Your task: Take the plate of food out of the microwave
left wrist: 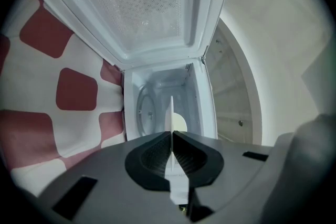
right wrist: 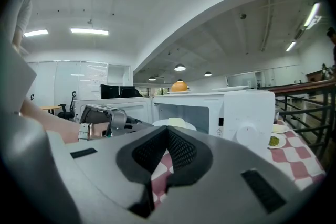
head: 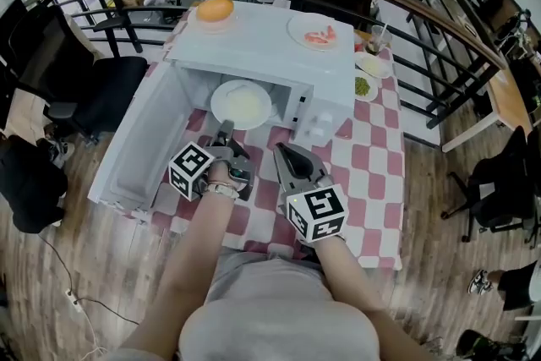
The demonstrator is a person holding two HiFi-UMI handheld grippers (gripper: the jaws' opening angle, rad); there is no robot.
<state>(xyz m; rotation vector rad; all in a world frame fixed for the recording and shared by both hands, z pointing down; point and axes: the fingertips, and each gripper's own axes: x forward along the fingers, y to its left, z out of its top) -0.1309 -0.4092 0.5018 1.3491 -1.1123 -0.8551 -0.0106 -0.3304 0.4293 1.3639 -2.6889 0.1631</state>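
The white microwave [head: 279, 55] stands on the checkered table with its door [head: 139, 135] swung open to the left. A white plate with pale food [head: 242, 104] is in front of the open cavity. My left gripper [head: 224, 129] is shut on its near rim. In the left gripper view the plate [left wrist: 171, 110] shows edge-on, pinched between the jaws of the left gripper [left wrist: 172, 134], with the turntable [left wrist: 144, 110] behind it. My right gripper [head: 281, 150] is beside the left one, in front of the microwave, and shut on nothing. In its own view the right gripper [right wrist: 168, 129] faces the plate [right wrist: 176, 123].
On top of the microwave are an orange in a bowl [head: 215, 10] and a plate of shrimp [head: 314, 34]. Small plates of food [head: 365, 86] and a glass [head: 378, 38] stand right of it. A railing [head: 439, 38] curves behind the table, and a dark chair [head: 93, 89] stands at the left.
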